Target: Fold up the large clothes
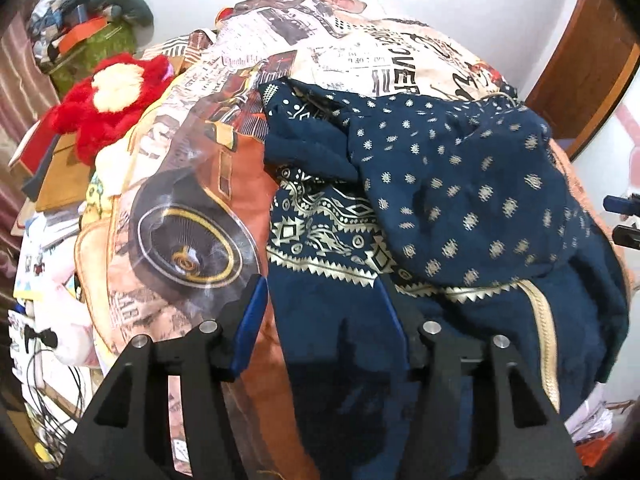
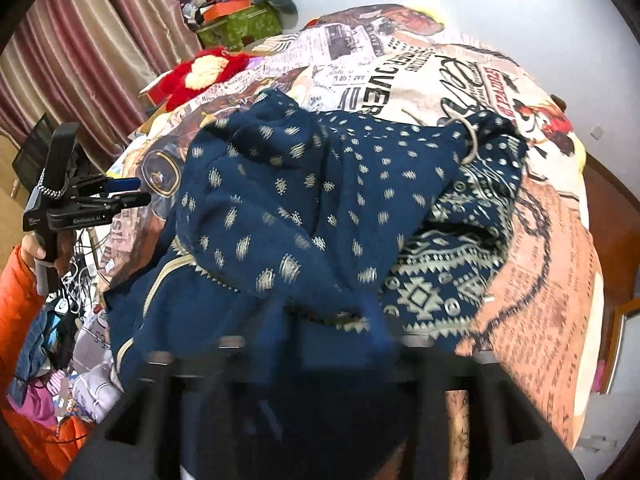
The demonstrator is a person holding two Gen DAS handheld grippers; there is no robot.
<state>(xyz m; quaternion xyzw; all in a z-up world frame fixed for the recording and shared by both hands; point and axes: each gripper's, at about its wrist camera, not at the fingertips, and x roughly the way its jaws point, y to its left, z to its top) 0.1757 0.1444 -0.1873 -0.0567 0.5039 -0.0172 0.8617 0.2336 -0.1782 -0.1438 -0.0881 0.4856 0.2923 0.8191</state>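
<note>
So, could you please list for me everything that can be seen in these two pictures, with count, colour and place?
Garment: one, navy with gold print, crumpled on the bed, near edge between the left fingers.
Bed cover: one, cream and orange newspaper print, under the garment.
Plush toy: one, red and cream, far left side of the bed.
Green box: one, in the far corner, with an orange box and clutter on top.
Grey cushion: one, on that pile.
Curtain: one, pink and beige, along the left wall.
Cables: several, black and white, beside the bed.
Clothes pile: mixed colours, on the floor.
Left gripper: black, blue pads, open over the garment edge.
Right gripper: black, blurred, at the garment.
</note>
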